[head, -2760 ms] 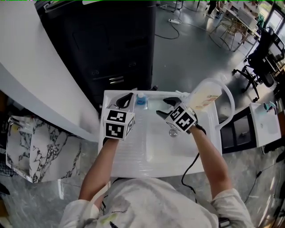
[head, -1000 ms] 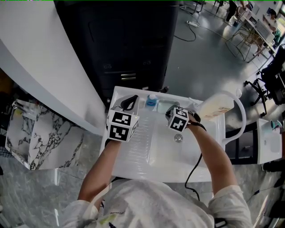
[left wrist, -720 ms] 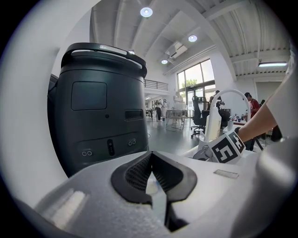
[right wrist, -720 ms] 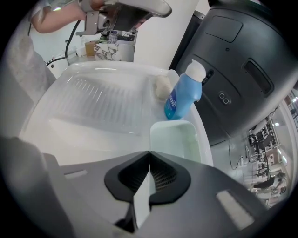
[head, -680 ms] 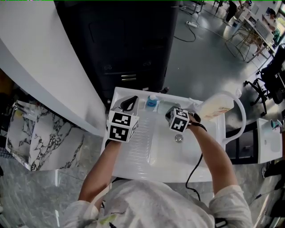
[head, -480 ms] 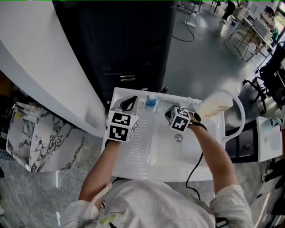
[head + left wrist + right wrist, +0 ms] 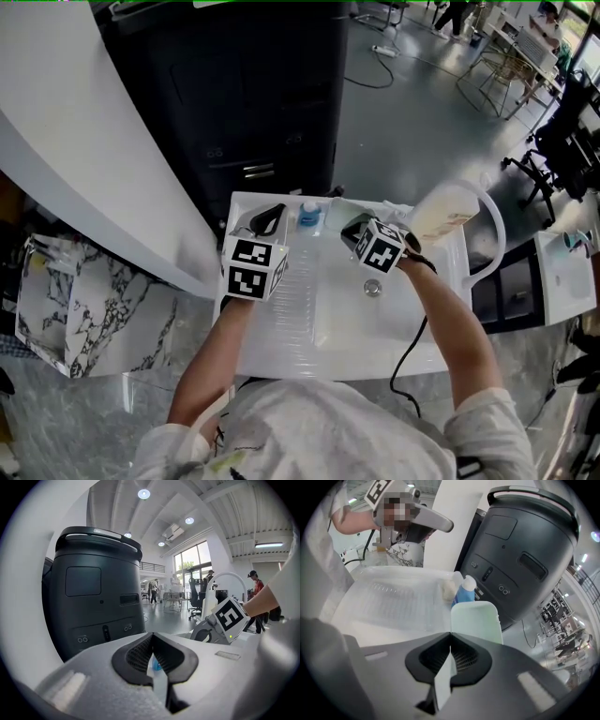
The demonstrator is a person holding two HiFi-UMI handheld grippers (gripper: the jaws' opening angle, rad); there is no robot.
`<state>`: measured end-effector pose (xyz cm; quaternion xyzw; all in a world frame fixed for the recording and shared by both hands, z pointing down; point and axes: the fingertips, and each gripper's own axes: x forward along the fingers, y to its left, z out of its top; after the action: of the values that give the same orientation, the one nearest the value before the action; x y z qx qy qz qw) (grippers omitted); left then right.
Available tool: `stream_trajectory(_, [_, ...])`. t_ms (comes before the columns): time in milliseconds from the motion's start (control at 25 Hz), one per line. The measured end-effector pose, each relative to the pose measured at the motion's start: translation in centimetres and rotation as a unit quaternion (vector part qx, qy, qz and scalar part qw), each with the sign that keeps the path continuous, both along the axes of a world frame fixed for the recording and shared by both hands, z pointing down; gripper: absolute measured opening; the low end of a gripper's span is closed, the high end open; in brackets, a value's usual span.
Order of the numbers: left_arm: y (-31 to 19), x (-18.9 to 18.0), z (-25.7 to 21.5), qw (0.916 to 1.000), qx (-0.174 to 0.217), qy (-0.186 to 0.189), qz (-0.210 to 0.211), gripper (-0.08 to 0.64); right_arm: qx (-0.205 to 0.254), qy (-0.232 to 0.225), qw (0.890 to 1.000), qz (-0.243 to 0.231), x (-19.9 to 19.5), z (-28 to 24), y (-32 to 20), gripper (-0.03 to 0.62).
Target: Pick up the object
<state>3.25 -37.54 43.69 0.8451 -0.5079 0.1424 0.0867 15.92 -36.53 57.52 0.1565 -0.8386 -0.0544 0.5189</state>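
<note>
A flat pale green block (image 7: 476,619) sticks out past my right gripper's jaws, and my right gripper (image 7: 450,634) is shut on its near edge. In the head view the right gripper (image 7: 346,226) is at the back of the white sink (image 7: 319,328), and the block is hidden behind it. My left gripper (image 7: 274,207) rests over the back left corner of the drainboard, shut and holding nothing. A small blue bottle (image 7: 308,215) stands on the back ledge between the two grippers.
A tall black machine (image 7: 253,84) stands right behind the sink. A white curved faucet (image 7: 492,234) and a beige jug (image 7: 441,211) are at the right end. The drain (image 7: 372,287) lies under my right wrist. A beige lump (image 7: 449,590) sits beside the blue bottle (image 7: 465,592).
My right gripper was open above the basin; it has moved to the back ledge and shut on the green block. The left gripper has stayed put.
</note>
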Motion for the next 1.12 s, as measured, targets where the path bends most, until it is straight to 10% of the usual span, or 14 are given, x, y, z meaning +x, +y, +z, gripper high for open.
stream_trajectory(720, [0.5,0.9,-1.7,0.9997,0.018,0.005,0.018,0.006,0.074,-0.152,0.983,0.075,-3.1,-9.9,-0.2,0.009])
stream_trajectory(1120, [0.3,1.4,-3.0,0.9992,0.031,0.011,0.021,0.005,0.108,-0.263,0.947,0.151,-2.2,-15.9,-0.8,0.009])
